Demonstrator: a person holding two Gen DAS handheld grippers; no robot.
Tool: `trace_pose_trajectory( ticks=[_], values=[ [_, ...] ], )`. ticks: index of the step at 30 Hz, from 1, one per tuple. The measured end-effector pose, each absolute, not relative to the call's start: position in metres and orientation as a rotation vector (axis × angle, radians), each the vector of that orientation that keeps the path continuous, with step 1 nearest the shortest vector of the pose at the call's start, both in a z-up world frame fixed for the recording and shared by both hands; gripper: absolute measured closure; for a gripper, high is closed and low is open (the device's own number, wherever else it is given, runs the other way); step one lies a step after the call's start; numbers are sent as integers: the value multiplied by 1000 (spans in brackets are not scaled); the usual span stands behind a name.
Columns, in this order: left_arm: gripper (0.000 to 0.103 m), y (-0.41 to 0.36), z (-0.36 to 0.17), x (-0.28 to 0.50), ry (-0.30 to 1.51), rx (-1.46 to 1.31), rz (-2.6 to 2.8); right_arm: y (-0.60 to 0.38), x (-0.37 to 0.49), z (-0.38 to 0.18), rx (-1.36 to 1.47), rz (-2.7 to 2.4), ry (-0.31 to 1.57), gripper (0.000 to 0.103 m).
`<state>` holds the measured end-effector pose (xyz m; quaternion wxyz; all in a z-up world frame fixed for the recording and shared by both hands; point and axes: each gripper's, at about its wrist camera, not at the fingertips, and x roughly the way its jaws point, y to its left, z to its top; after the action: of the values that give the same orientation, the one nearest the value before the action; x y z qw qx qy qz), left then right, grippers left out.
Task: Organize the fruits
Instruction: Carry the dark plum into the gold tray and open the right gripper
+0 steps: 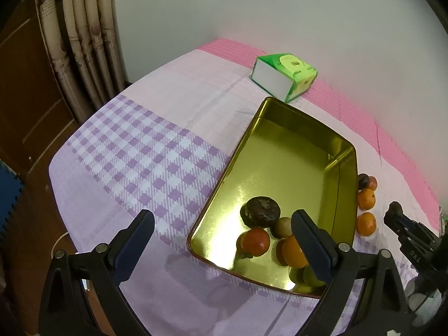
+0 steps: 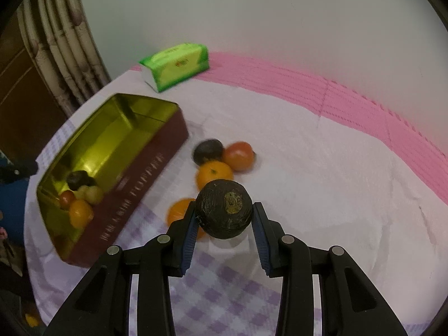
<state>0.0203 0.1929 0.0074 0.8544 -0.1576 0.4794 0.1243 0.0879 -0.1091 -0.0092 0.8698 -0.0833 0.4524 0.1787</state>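
Right claw (image 2: 224, 218): we hold a dark wrinkled fruit (image 2: 223, 212) between the two pads, lifted clear of the tabletop.

Left claw (image 1: 222, 240): fingers spread wide with nothing between them, hovering over the near corner of the tin.

Tin (image 2: 145, 168): gold inside, dark red outside; it lies to the left of our right claw, its long axis running from near-left away toward the tissue pack. Several fruits already sit at its near end.

Key relation: we judge the held fruit must travel left and over the red side wall; the right claw is the one carrying, the left is nearer the tin but idle.

Loose fruits: two oranges (image 2: 214, 175), a tomato (image 2: 238, 155) and another dark fruit (image 2: 208, 151) lie between tin and right claw.

Surface: tabletop (image 1: 140, 151) under a lilac checked cloth with a pink border.

Room: pale wall behind, a green tissue pack (image 1: 285, 77), curtain (image 1: 81, 42) at left.
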Motion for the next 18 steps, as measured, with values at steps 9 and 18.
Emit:
trace_pose_trajectory(
  ticks=[9, 18],
  values=[
    [4, 207, 14, 15, 972, -370, 296, -61, 75, 5, -192, 502, 926, 64],
    [2, 233, 12, 7, 963, -473, 346, -4, 65, 0, -248, 621, 937, 64]
  ],
)
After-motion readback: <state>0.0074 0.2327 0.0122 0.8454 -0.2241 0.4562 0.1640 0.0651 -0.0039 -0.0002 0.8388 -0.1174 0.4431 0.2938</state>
